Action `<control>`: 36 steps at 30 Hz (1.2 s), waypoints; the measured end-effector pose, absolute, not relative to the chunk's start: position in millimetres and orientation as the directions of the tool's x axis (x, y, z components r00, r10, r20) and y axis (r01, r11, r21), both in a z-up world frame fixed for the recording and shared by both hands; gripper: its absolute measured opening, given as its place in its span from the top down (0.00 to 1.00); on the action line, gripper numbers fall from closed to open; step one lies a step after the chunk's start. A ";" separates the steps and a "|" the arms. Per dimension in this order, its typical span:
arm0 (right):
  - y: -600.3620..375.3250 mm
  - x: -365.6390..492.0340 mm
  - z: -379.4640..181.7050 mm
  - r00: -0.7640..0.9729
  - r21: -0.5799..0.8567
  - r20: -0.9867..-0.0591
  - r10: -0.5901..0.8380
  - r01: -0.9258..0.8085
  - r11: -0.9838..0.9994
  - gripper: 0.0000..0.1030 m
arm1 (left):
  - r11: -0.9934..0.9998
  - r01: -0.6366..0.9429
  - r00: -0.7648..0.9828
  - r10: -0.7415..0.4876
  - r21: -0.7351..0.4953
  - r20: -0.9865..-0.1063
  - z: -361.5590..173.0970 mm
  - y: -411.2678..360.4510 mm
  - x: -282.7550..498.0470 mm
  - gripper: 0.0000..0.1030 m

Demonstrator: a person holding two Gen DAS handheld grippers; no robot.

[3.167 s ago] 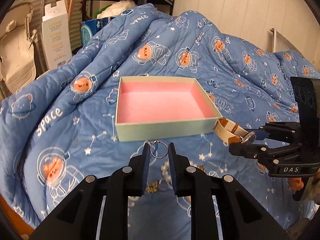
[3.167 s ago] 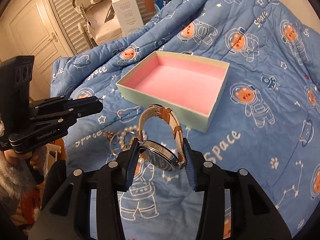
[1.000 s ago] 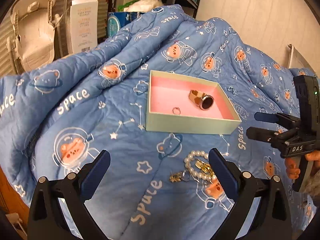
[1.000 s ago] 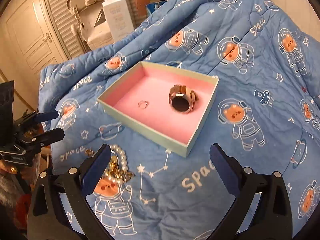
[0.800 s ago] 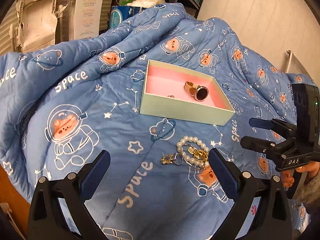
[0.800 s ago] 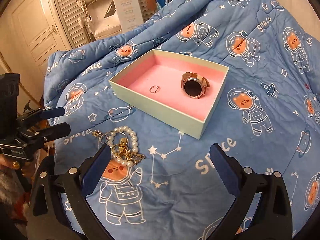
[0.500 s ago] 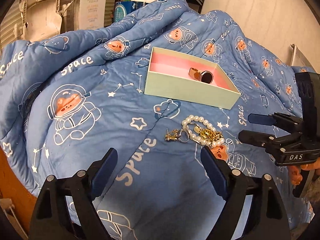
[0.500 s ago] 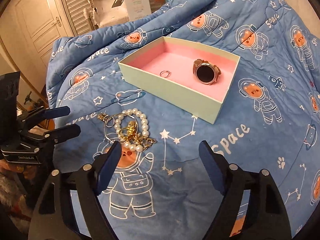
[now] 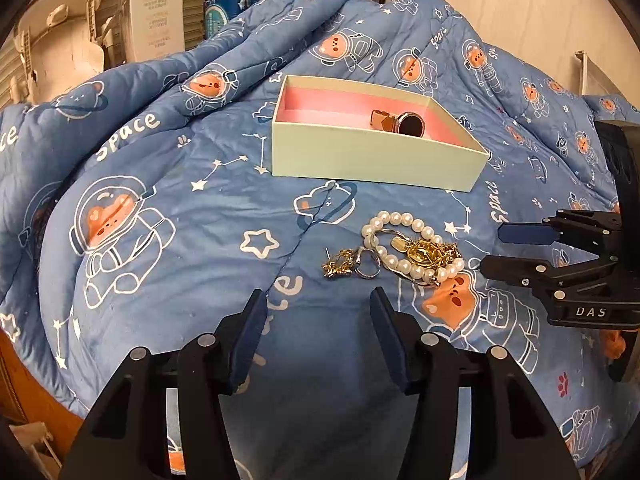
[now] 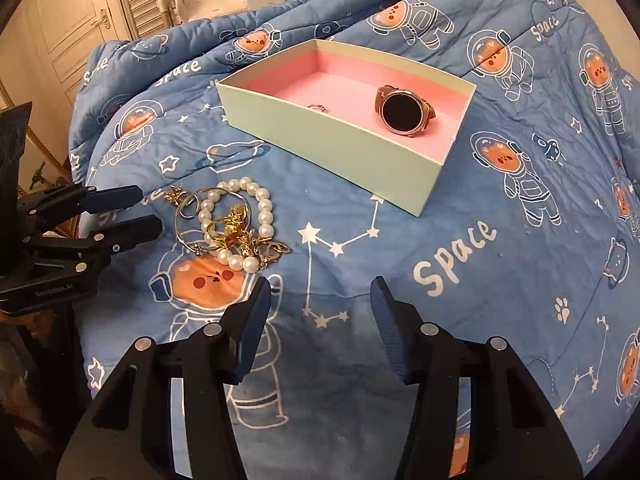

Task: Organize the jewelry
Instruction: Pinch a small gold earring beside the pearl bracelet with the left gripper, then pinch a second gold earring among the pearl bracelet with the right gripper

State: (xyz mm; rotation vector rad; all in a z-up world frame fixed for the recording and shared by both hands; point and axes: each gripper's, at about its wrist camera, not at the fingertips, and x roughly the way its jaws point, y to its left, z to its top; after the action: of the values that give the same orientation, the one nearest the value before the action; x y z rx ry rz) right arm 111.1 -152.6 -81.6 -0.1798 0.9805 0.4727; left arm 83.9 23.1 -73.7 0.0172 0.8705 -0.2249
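Observation:
A pale green box [image 9: 376,158] with a pink lining sits on the blue quilt; it also shows in the right wrist view [image 10: 332,140]. In it lie a rose-gold watch [image 10: 402,114] [image 9: 402,122] and a small ring [image 10: 317,108]. In front of the box lies a tangle of jewelry: a pearl bracelet [image 9: 404,242] [image 10: 240,224], gold chain pieces [image 9: 426,252] and a gold earring [image 9: 340,266]. My left gripper [image 9: 316,320] is open and empty, just short of the tangle. My right gripper [image 10: 318,316] is open and empty, to the right of the tangle.
The quilt [image 9: 160,184] covers a humped bed and drops off at the near left edge. A white carton [image 9: 158,20] and a shelf stand behind it. A white panelled door [image 10: 72,20] is at the far left of the right wrist view.
Both grippers put the watch and ring in the box, opened and drew back. Over the last second both have come lower and closer to the tangle, jaws narrowing somewhat.

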 end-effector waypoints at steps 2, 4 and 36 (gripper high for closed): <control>-153.9 110.4 -82.5 0.465 0.061 -0.834 0.297 -0.458 0.887 0.49 | 0.974 0.223 0.622 -0.172 -0.038 -0.764 -76.1 16.8 88.5 0.54; -155.2 109.6 -82.8 0.462 0.068 -0.834 0.302 -0.456 0.887 0.49 | 0.972 0.236 0.629 -0.154 -0.002 -0.762 -78.0 12.6 92.4 0.59; -123.9 100.9 -71.0 0.322 0.303 -0.773 0.547 -0.571 0.763 0.49 | 0.949 0.235 0.609 -0.312 -0.211 -0.729 -78.6 38.7 85.9 0.84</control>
State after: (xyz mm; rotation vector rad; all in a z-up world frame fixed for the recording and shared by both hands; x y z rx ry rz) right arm 100.9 -123.9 -71.0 -0.0270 1.0032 0.7341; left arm 85.9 38.7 -78.6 -0.0972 0.8596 -0.3163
